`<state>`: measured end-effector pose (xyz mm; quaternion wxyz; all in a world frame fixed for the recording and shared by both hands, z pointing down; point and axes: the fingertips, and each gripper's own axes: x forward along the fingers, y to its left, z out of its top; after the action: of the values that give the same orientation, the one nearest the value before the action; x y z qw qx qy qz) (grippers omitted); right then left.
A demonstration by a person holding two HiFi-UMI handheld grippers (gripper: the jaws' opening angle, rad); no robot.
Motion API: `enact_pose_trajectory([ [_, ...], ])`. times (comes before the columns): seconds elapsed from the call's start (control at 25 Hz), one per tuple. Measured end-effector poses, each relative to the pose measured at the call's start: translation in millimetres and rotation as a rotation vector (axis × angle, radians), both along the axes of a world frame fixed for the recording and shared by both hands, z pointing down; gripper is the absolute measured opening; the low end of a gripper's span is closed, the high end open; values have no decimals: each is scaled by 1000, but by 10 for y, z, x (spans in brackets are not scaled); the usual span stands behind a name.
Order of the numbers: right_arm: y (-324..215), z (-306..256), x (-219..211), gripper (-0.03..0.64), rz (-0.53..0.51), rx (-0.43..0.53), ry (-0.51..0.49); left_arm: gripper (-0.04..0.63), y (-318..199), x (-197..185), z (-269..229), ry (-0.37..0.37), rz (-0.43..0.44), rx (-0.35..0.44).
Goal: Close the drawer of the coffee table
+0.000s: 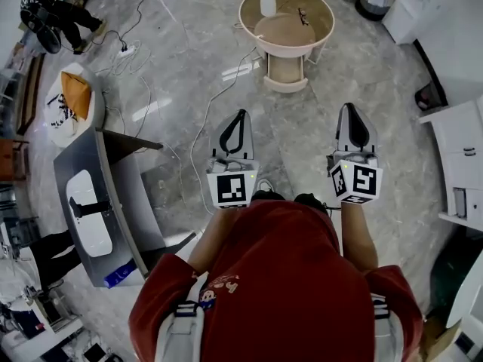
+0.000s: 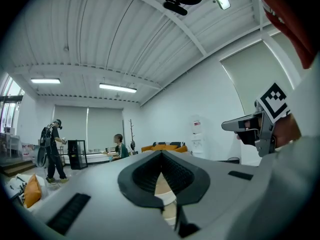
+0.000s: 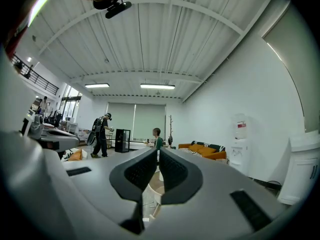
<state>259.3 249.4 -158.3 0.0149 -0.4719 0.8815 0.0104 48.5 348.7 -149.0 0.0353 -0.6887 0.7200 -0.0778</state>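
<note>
A: Where is the round beige coffee table (image 1: 321, 10) from us?

B: It is at our 12 o'clock, well apart from both grippers, on the grey marble floor (image 1: 362, 59). Its drawer (image 1: 286, 70) is pulled out on the table's 6 o'clock side, toward us.

A: And what do we hold?

B: We hold the left gripper (image 1: 240, 115) at our 11 o'clock and the right gripper (image 1: 352, 108) at our 1 o'clock. Both point toward the table. The jaws of each one are pressed together at the tips, and nothing is between them.

A: What stands on the tabletop?

B: A white vase (image 1: 268, 2) with pale flowers is near the 10 o'clock edge. Dark glasses (image 1: 303, 16) lie at about 3 o'clock from the middle.

A: Do the gripper views show the table?

B: Yes, in each one we see a piece of it below the closed tips.
</note>
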Motion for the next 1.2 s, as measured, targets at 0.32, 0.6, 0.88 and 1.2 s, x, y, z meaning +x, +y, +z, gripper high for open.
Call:
enact_pose_trajectory([
  [0.32, -159, 60, -300, 28, 28, -8, 19, 14, -204, -322, 90, 22, 16, -10],
  [0.6, -521, 220, -537, 28, 17, -27, 17, 14, -591, -520, 124, 6, 15, -9],
  [0.88, -1100, 230, -654, 28, 21, -27, 7, 14, -1122, -546, 79, -15, 39, -18],
  [1.2, -1873, 258, -570, 28, 59, -42, -16, 14, -1950, -498, -13, -39, 64, -7],
])
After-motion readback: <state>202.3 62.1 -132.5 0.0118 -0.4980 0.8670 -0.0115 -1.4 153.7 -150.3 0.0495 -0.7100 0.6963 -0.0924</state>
